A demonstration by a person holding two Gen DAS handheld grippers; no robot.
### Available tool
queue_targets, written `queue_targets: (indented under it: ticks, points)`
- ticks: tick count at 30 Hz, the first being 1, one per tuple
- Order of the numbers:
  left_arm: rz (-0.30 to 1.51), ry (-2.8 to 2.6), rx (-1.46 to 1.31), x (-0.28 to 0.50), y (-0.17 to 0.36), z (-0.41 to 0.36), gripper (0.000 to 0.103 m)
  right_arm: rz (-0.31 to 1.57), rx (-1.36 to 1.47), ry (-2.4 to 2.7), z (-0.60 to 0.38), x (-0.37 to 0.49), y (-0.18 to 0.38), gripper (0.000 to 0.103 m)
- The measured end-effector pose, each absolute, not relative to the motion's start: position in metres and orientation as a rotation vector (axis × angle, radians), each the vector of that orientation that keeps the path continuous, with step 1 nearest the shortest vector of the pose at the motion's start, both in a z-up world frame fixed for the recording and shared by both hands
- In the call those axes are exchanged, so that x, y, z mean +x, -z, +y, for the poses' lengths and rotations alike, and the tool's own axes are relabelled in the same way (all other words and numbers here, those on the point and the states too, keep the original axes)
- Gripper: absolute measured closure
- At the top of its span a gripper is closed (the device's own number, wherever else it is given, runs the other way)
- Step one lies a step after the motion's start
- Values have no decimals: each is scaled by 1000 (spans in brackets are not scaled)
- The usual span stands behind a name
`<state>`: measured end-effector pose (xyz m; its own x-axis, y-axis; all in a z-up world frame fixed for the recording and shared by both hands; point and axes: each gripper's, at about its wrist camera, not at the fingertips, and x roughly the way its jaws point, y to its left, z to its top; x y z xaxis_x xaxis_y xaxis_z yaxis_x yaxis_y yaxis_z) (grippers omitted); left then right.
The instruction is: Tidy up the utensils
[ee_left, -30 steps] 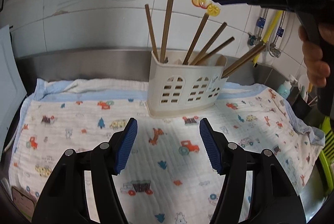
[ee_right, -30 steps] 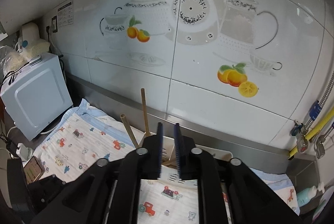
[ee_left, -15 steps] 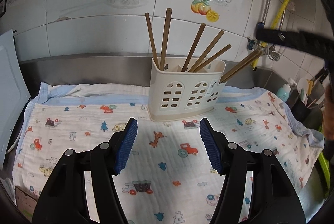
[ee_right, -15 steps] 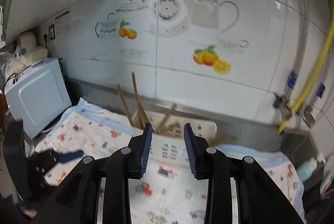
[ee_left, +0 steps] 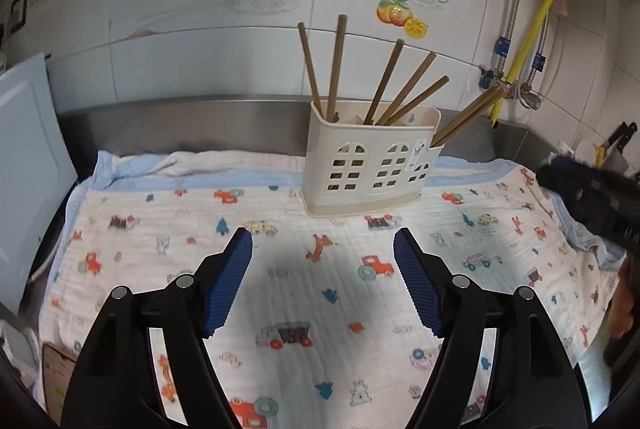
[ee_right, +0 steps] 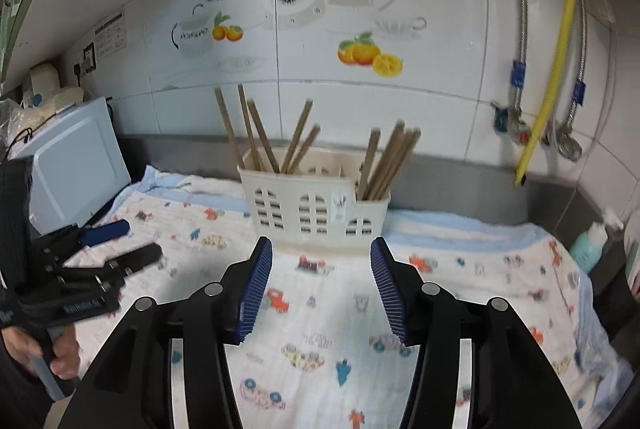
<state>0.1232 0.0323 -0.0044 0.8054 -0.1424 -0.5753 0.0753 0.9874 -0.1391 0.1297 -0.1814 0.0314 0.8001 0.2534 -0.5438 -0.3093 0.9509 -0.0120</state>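
1. Left gripper [ee_left: 322,253]: blue ribbed pads spread wide, nothing between them, poised over the white muslin cloth printed with small cars and animals [ee_left: 280,277].
2. Right gripper [ee_right: 321,261]: black fingers likewise parted wide with blue pads facing each other — empty, above the same cloth [ee_right: 460,293].
3. Straight ahead of both tools, beyond the fingertips: a cream plastic utensil holder with arched window cut-outs [ee_left: 370,169], standing upright on the far part of the cloth, near the steel backsplash.
4. Inside it: brown wooden chopsticks [ee_left: 394,81], fanned and leaning. From the right wrist view, one cluster [ee_right: 266,135] in the holder's left part and a tighter bundle in its narrower right-end section [ee_right: 388,161], the middle showing none.
5. Ahead and to the left of both tools: a white microwave oven [ee_right: 76,169] at the cloth's edge, seen from the left wrist only as a pale panel.
6. Ahead and up to the right: a yellow corrugated hose [ee_right: 558,45] running down the white tiled wall with fruit and teapot decals [ee_right: 320,9], beside braided metal hoses and valves.
7. Far right of the right tool, past the cloth's edge: a teal bottle with a white top [ee_right: 592,241].
8. Each tool visible to the other — the right one blurred at the left camera's right edge, the left one low at the right camera's left edge, a hand on its grip.
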Motion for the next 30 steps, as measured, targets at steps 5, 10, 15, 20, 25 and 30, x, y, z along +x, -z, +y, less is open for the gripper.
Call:
queue_targets:
  ticks: [5, 10, 15, 20, 25, 30]
  points:
    - [637, 109, -143, 113, 11, 40, 29, 579, -98, -285, -182, 114, -17, 47]
    - [631, 92, -138, 100, 13, 42, 27, 597, -70, -279, -183, 102, -3, 41]
    - [624, 84, -102, 87, 15, 38, 24, 616, -43, -289, -183, 90, 9, 35]
    - [617, 88, -105, 77, 16, 38, 24, 611, -43, -271, -184, 80, 13, 28]
    - [607, 74, -84, 69, 16, 36, 22, 609, -42, -273, -184, 71, 16, 23]
    - [602, 67, -63, 64, 16, 35, 20, 611, -49, -281, -179, 66, 20, 20]
